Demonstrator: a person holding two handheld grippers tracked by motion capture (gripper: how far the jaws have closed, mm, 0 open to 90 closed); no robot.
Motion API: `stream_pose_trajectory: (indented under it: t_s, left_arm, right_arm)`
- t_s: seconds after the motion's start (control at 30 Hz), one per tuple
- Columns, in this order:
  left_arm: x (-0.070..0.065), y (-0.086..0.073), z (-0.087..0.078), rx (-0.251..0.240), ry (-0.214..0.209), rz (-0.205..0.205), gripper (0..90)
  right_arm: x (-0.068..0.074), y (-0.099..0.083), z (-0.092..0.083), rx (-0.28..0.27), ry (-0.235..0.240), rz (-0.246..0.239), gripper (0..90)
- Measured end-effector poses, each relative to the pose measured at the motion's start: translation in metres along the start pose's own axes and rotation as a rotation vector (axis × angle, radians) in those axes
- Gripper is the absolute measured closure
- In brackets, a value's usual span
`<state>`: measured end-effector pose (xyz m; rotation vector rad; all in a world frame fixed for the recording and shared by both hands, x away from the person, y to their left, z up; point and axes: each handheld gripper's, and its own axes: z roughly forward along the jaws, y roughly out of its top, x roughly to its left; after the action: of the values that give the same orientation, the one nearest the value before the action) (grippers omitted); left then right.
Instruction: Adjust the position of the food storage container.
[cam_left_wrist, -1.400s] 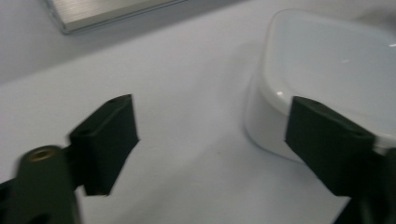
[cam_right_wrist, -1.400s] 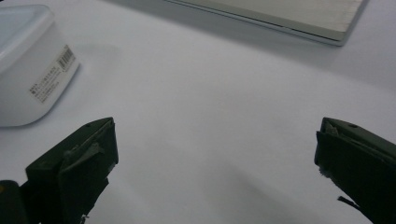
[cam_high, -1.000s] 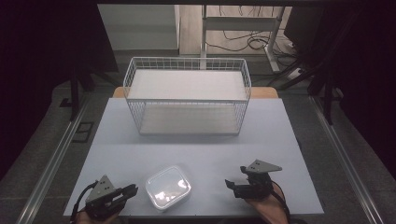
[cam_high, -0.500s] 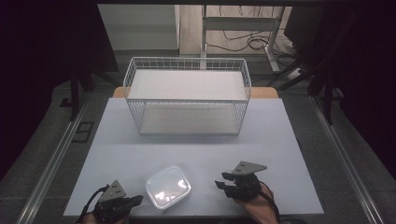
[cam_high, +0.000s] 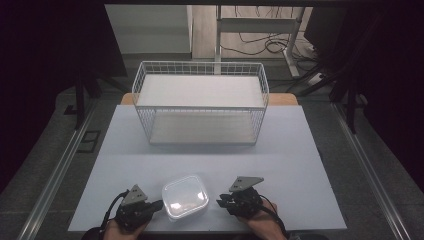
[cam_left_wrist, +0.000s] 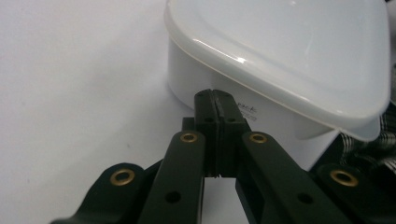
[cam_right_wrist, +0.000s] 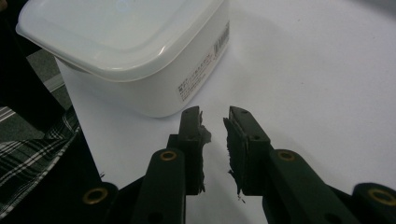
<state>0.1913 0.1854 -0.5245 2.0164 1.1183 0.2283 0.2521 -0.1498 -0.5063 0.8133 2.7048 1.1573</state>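
Surface: one, pale, carrying everything listed
Wire basket: one, white, at the far middle
Lidded container: one, white plastic, near edge, between the two claws
Left claw: clenched on nothing, tips just beside the container wall
Right claw: released, jaws apart, near the container

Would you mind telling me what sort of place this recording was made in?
Probably a lab or workshop set up for recording, not a home. A pale table holds just a white wire basket and a lidded plastic container; black curtains flank it, and loose cables lie on the floor behind.
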Motion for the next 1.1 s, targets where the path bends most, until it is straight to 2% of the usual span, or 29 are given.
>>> stream_pose_trajectory:
  t_s: [0.1, 0.23, 0.33, 0.43, 0.47, 0.6, 0.77, 0.97, 1.1]
  left_arm:
    - [0.002, 0.004, 0.005, -0.005, -0.004, -0.006, 89.9]
    - [0.002, 0.012, 0.016, -0.002, -0.014, -0.001, 89.9]
    - [-0.001, 0.019, 0.023, 0.000, -0.019, 0.015, 89.9]
    - [-0.001, 0.025, 0.030, -0.004, -0.022, 0.018, 89.8]
    - [-0.001, 0.027, 0.032, -0.006, -0.021, 0.021, 89.8]
    - [0.000, 0.038, 0.040, -0.018, -0.027, 0.022, 89.8]
    - [-0.002, 0.048, 0.051, -0.018, -0.029, 0.025, 89.9]
    - [-0.011, 0.049, 0.055, -0.016, -0.056, 0.031, 89.9]
    - [-0.010, 0.048, 0.055, -0.016, -0.076, 0.036, 89.7]
  right_arm:
    - [-0.002, 0.000, 0.003, 0.003, 0.006, 0.011, 76.5]
    - [-0.007, 0.000, 0.005, -0.008, 0.029, 0.056, 78.1]
    - [-0.009, 0.000, 0.004, -0.019, 0.026, 0.079, 78.6]
    - [-0.010, 0.000, 0.002, -0.024, 0.020, 0.083, 79.2]
    - [-0.011, -0.001, 0.001, -0.026, 0.007, 0.084, 79.2]
    - [-0.014, -0.002, -0.001, -0.027, 0.005, 0.097, 80.1]
    - [-0.019, -0.004, -0.006, -0.033, -0.034, 0.103, 81.8]
    - [-0.032, -0.007, -0.012, -0.042, -0.075, 0.136, 82.4]
    - [-0.033, -0.007, -0.013, -0.039, -0.076, 0.135, 82.2]
